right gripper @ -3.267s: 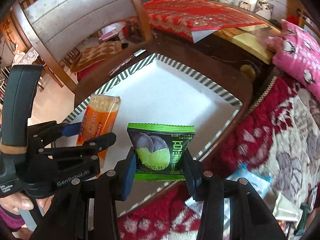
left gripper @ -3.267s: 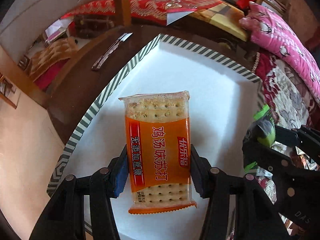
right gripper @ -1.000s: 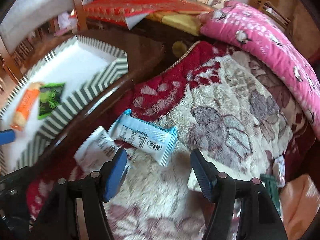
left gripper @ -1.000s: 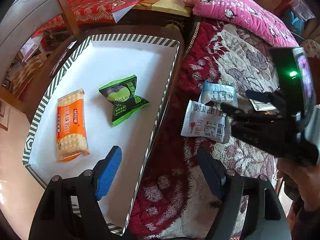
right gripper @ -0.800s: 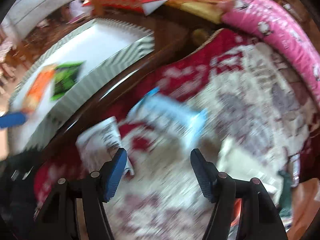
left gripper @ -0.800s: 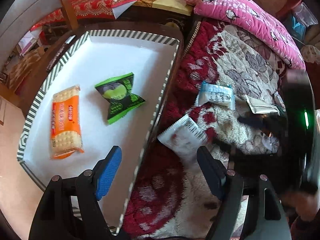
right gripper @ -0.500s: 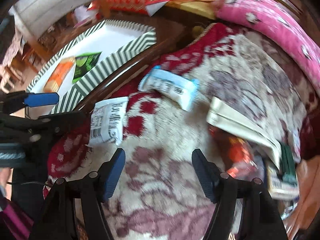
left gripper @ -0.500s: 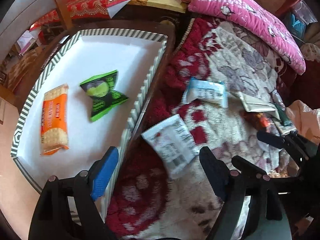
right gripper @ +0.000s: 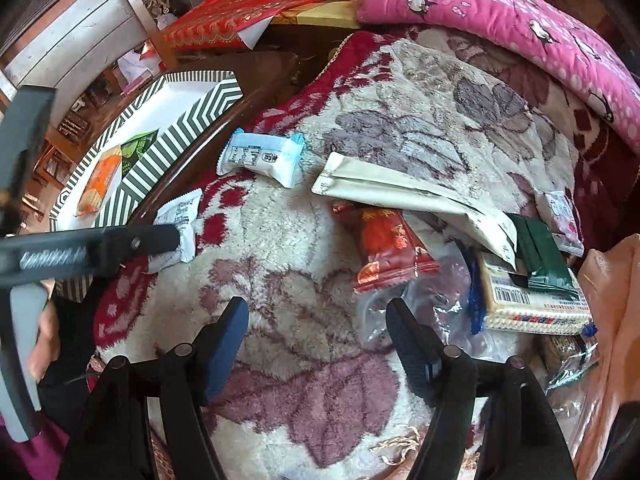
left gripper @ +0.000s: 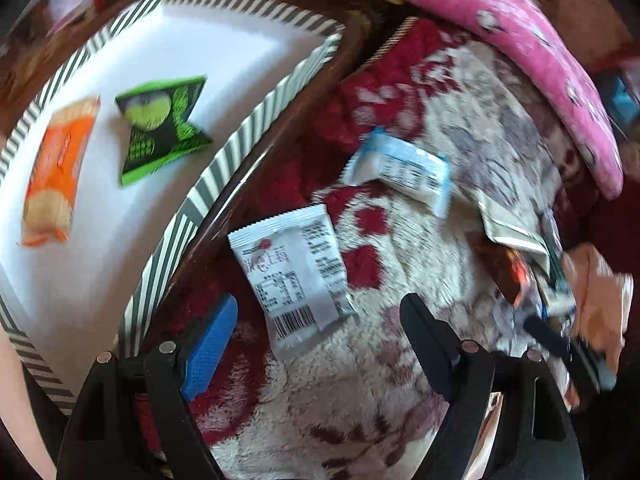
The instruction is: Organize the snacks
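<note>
- White snack packet (left gripper: 294, 276) lay on the fuzzy blanket (left gripper: 360, 380), just beside the striped tray (left gripper: 188, 200).
- Left gripper (left gripper: 316, 344) hung over it, jaws wide and just opened more, holding nothing.
- Right gripper (right gripper: 318, 340) also stood open and empty, near a red packet (right gripper: 384, 248).

Daylight is bright and even in both of my wrist views. My left view is smeared by motion: the striped tray (left gripper: 256, 120), the orange cracker pack (left gripper: 56, 172) and the pink pillow (left gripper: 532, 52) are soft, and print on the white snack packet (left gripper: 296, 276) is only partly legible. The tray's white floor is near blown out. My right view is sharp at centre; the fleece blanket (right gripper: 320, 240) shows pile detail, with glare on clear plastic wrap (right gripper: 432, 304). Only the other tong (right gripper: 92, 250) at the left edge is blurred. Fisheye bending and dark vignetting mark all corners.
</note>
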A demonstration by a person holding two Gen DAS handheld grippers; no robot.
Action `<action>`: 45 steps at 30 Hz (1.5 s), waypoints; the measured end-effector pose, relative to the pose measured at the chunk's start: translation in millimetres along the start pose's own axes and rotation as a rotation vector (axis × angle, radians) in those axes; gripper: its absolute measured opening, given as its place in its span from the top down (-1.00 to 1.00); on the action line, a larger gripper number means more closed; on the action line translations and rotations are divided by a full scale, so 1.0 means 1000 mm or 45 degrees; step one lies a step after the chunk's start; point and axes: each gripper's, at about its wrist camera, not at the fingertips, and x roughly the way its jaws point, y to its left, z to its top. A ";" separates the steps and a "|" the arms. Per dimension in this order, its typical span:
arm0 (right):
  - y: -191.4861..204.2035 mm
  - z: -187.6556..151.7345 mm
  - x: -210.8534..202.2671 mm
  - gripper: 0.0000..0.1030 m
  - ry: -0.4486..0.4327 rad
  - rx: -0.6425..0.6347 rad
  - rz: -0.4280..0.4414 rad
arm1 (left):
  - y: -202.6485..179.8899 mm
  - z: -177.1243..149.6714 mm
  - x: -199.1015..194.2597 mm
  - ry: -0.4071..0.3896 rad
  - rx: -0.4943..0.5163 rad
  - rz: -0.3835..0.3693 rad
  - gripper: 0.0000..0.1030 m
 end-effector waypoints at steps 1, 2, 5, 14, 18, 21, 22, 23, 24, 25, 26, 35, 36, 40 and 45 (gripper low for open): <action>-0.002 0.000 0.001 -0.46 -0.003 0.008 0.007 | 0.001 0.002 0.005 0.013 -0.017 0.001 -0.61; -0.003 0.000 0.001 -0.47 -0.005 0.012 0.013 | 0.002 0.003 0.008 0.022 -0.028 0.002 -0.61; -0.004 0.002 0.001 -0.47 -0.014 0.018 0.027 | 0.005 0.007 0.023 0.067 -0.093 -0.012 -0.61; 0.018 0.045 -0.001 -0.47 -0.111 -0.174 0.041 | 0.016 0.008 0.032 0.089 -0.109 -0.028 -0.03; 0.044 0.077 0.018 -0.47 -0.102 -0.425 -0.003 | 0.022 0.006 0.031 0.086 -0.080 -0.061 -0.02; 0.061 0.099 0.044 -0.47 -0.044 -0.608 -0.003 | 0.024 0.006 0.031 0.091 -0.076 -0.068 -0.02; 0.064 0.102 0.049 -0.47 -0.030 -0.643 -0.008 | 0.024 0.006 0.030 0.094 -0.077 -0.071 -0.02; 0.068 0.107 0.058 -0.47 -0.002 -0.691 -0.013 | 0.025 0.007 0.030 0.099 -0.080 -0.075 -0.02; 0.072 0.111 0.067 -0.47 0.031 -0.730 -0.006 | 0.026 0.008 0.031 0.101 -0.083 -0.078 -0.03; 0.073 0.113 0.072 -0.47 0.049 -0.750 0.002 | 0.028 0.006 0.029 0.101 -0.082 -0.078 -0.03; 0.076 0.115 0.077 -0.47 0.067 -0.775 0.011 | 0.028 0.006 0.030 0.101 -0.082 -0.077 -0.04; 0.078 0.109 0.100 0.36 0.139 -0.735 0.071 | 0.019 0.007 0.030 0.074 -0.015 -0.050 -0.02; 0.073 0.107 0.094 0.36 0.123 -0.674 0.099 | 0.019 0.006 0.029 0.069 -0.007 -0.050 -0.02; 0.055 0.089 0.071 0.37 0.063 -0.515 0.094 | 0.017 0.000 0.020 0.029 0.036 -0.038 -0.01; 0.027 0.053 0.023 0.36 -0.077 -0.266 0.070 | 0.006 -0.012 0.001 -0.065 0.145 0.010 -0.01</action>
